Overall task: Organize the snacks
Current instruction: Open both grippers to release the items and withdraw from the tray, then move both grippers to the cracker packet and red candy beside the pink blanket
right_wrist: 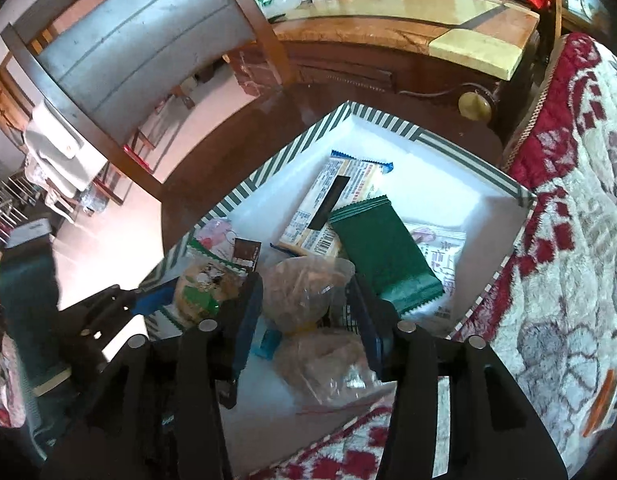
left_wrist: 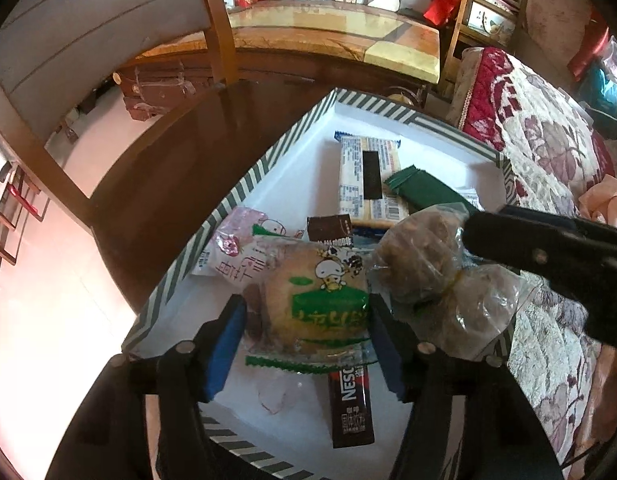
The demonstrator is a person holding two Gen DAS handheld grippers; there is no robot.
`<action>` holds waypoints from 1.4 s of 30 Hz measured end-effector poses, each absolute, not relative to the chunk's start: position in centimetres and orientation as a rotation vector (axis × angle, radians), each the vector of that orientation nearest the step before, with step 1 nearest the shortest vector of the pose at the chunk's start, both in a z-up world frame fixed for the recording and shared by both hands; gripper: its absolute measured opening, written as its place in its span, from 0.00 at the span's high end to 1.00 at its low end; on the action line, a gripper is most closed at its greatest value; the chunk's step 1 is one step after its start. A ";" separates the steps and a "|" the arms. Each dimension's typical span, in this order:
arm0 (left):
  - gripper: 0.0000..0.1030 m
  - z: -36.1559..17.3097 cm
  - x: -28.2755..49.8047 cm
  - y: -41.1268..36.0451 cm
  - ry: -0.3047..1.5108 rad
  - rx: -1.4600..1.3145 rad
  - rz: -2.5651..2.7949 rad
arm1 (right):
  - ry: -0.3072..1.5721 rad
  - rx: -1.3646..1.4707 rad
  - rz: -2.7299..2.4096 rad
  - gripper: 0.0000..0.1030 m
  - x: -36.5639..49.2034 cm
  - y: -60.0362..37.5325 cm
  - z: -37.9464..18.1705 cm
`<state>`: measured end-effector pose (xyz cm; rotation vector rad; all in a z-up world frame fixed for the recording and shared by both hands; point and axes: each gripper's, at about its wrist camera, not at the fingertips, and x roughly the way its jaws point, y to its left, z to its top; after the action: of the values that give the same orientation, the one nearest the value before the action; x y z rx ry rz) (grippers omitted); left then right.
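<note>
A white box with a green-striped rim [left_wrist: 268, 168] holds several snack packets. My left gripper [left_wrist: 306, 308] stands open around a round cake in a clear wrapper with a green label [left_wrist: 320, 304]; its blue pads sit just off the wrapper's sides. To its right, my right gripper [right_wrist: 304, 284] stands open astride a clear bag of brown snacks [right_wrist: 304, 296], which lies in the box. The same bag [left_wrist: 420, 264] appears in the left wrist view beside the right gripper [left_wrist: 480, 236]. In the right wrist view the left gripper [right_wrist: 160, 298] shows at the cake [right_wrist: 204, 288].
Also in the box lie a Nescafe sachet [left_wrist: 350, 404], a green packet [right_wrist: 384, 256], a yellow cracker packet [right_wrist: 336, 200] and a pink packet [left_wrist: 236, 248]. The box rests on a dark wooden table [left_wrist: 168, 168]. A floral blanket [left_wrist: 548, 152] lies right, a chair [left_wrist: 88, 40] left.
</note>
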<state>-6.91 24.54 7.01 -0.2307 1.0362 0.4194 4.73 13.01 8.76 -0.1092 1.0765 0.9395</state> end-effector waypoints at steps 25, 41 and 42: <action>0.18 11.8 -5.7 15.7 0.917 -0.122 0.283 | 1.003 -0.009 0.778 0.49 1.4 -2.4 11.5; 0.18 9.7 -1.0 6.7 1.026 -0.067 0.093 | 1.081 0.082 0.492 0.48 2.9 -16.2 8.0; 0.18 9.5 -0.6 6.0 1.035 -0.065 0.077 | 1.087 0.091 0.479 0.48 3.1 -16.8 7.7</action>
<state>-0.63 6.03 9.51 -0.0648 1.0346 0.0775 3.09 -16.85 7.72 0.0914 1.0865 0.4789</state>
